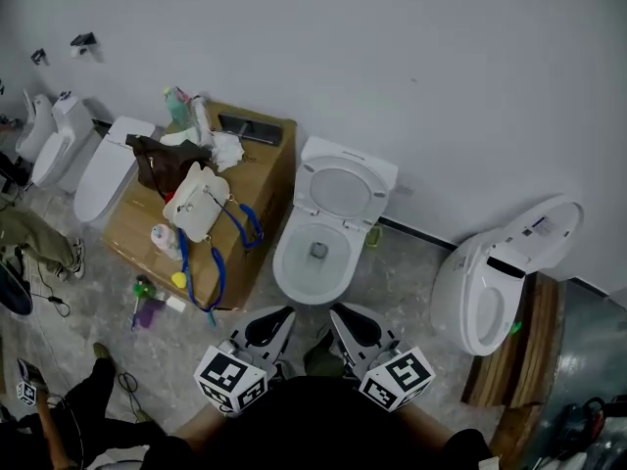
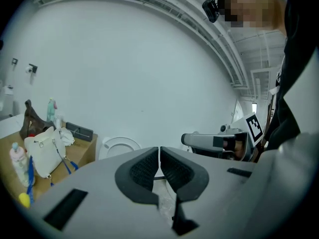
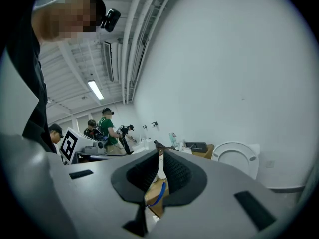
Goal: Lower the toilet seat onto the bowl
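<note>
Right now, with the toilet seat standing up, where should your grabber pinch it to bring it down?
Pinch the toilet seat at its top rim, the free edge, coming from the front over the bowl. It leans back toward the wall, so that edge is probably easiest to pull. The left gripper and right gripper are shut; one must open first.
</note>
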### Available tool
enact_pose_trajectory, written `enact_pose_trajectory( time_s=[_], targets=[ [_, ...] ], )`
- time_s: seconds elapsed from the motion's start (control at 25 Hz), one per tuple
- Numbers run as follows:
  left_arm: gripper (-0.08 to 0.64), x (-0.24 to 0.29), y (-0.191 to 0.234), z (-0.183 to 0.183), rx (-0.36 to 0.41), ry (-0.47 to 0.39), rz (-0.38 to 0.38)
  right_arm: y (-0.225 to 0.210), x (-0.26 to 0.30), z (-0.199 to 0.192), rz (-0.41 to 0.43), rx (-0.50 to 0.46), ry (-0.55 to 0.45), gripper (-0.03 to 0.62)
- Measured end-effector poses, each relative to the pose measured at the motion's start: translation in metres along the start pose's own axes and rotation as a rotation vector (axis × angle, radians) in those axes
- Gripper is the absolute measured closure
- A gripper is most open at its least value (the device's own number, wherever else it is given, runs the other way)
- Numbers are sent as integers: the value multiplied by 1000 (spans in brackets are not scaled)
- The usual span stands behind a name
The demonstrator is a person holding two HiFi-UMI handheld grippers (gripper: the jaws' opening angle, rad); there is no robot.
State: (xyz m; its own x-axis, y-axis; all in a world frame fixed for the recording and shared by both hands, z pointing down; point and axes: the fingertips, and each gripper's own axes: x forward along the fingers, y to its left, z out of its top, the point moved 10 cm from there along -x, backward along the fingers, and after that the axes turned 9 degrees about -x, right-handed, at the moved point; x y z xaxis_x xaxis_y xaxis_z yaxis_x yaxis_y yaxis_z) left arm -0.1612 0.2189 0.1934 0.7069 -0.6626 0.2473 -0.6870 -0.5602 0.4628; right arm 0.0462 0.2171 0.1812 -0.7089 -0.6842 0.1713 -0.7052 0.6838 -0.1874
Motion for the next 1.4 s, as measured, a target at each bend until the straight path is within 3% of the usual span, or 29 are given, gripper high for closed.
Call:
enact_pose_trajectory(
  time_s=[0.32,0.52,0.68,0.88,1.04,1.2,1.4],
  targets=[
    [535,96,-8,35,93,8,-8,-98,2,21,-41,39,-32,543],
    [535,133,2,54,102,-4,29,-145,4,29,-89,71,-59,543],
    [535,152,20,80,187,-11,75,-176,12,39,-138,51,-62,543],
    [535,177,61,112,263,5,111,-211,34,49,-291,-35,-28,543],
    [535,201,97,130,337,37,94,-231,61,54,-409,-86,38,543],
    [535,240,155,131,468,148,86,-253,99,48,-444,-159,146,543],
    [535,270,229,118,502,278,57,-275,143,31,-485,-207,282,543]
  ],
)
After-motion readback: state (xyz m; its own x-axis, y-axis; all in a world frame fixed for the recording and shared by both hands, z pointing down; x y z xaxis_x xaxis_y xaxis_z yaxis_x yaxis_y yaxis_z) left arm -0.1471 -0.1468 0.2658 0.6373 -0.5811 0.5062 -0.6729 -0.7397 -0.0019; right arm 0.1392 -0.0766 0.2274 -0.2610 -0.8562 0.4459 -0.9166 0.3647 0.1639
